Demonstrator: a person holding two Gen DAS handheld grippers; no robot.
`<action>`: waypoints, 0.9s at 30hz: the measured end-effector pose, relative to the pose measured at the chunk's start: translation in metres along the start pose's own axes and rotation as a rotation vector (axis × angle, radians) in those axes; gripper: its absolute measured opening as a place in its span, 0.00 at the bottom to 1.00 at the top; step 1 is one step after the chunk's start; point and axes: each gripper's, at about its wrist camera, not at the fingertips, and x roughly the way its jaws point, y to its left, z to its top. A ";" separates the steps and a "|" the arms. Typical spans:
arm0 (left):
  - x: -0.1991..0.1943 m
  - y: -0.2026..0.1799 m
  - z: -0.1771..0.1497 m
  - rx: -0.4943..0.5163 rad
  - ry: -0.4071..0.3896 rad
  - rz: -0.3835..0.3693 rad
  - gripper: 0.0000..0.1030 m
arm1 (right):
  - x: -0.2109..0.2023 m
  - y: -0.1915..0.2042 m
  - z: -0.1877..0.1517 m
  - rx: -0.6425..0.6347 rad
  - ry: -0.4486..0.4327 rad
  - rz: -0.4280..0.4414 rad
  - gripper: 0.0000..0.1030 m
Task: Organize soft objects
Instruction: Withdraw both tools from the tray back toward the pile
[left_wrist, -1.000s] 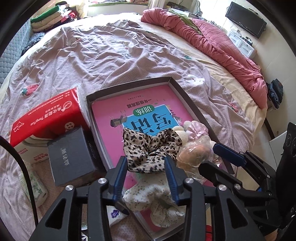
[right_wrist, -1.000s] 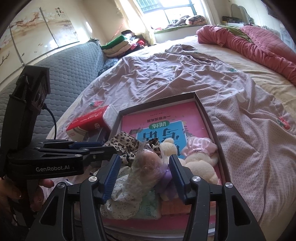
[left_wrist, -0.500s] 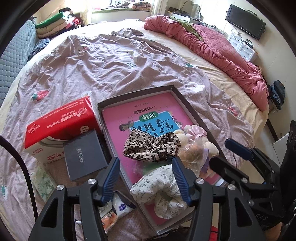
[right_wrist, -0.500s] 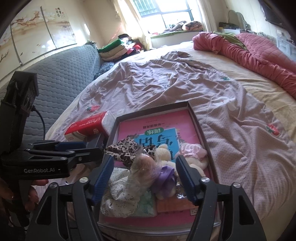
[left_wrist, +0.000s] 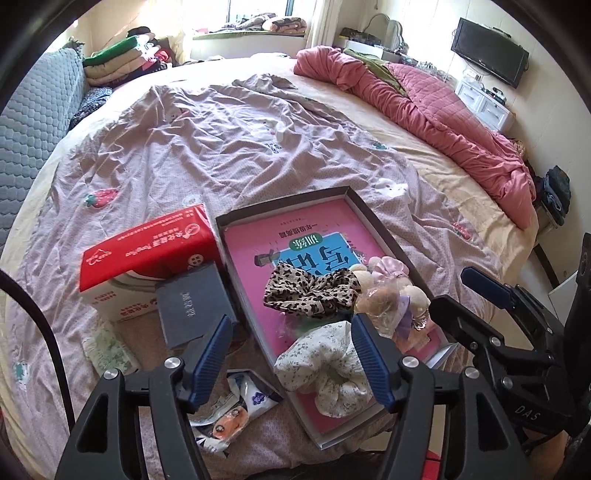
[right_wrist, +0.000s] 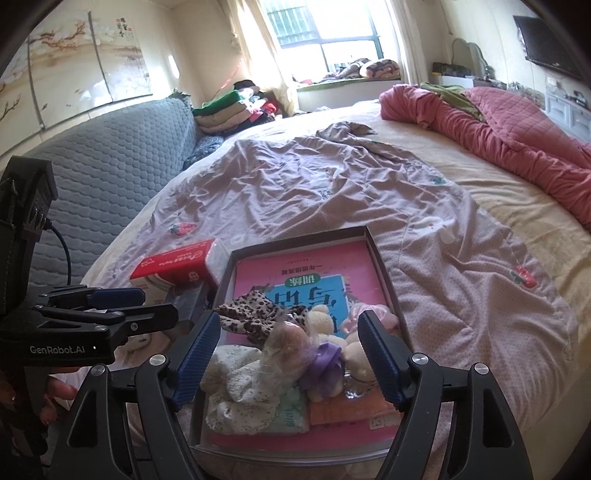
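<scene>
A shallow dark tray (left_wrist: 373, 218) is seen on the bed (left_wrist: 221, 147), at lower centre of both views, with a pink book (left_wrist: 266, 251) lying flat inside it. The soft objects are gathered at the tray's near end: a leopard-print scrunchie (left_wrist: 310, 291) on the book, a white floral scrunchie (left_wrist: 325, 365) nearer the lower edge, a bagged plush toy (right_wrist: 291, 343) with a purple bow, and a cream plush bear (right_wrist: 321, 321) beside a pink scrunchie (left_wrist: 388, 266).

The left tongs (left_wrist: 291, 358) are observed empty, jaws opening, held above the floral scrunchie without contact. The right tongs (right_wrist: 288, 358) are likewise empty and opening; the bagged toy is framed between the jaws (no pad is pressed on it).

Left of the tray, a red tissue box (left_wrist: 147, 251) and a dark grey box (left_wrist: 192, 306) are noted, touching each other. Small packets (left_wrist: 236, 406) lie on the mauve sheet at lower centre of the left view. A pink quilt (left_wrist: 424, 103) is bunched at upper right.
</scene>
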 end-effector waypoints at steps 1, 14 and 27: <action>-0.002 0.001 -0.001 -0.001 -0.003 0.003 0.66 | -0.001 0.003 0.001 -0.006 -0.002 0.006 0.76; -0.041 0.036 -0.022 -0.060 -0.056 0.071 0.71 | -0.015 0.058 0.005 -0.158 -0.017 0.052 0.76; -0.066 0.099 -0.056 -0.179 -0.066 0.126 0.71 | 0.002 0.132 -0.020 -0.397 0.082 0.127 0.76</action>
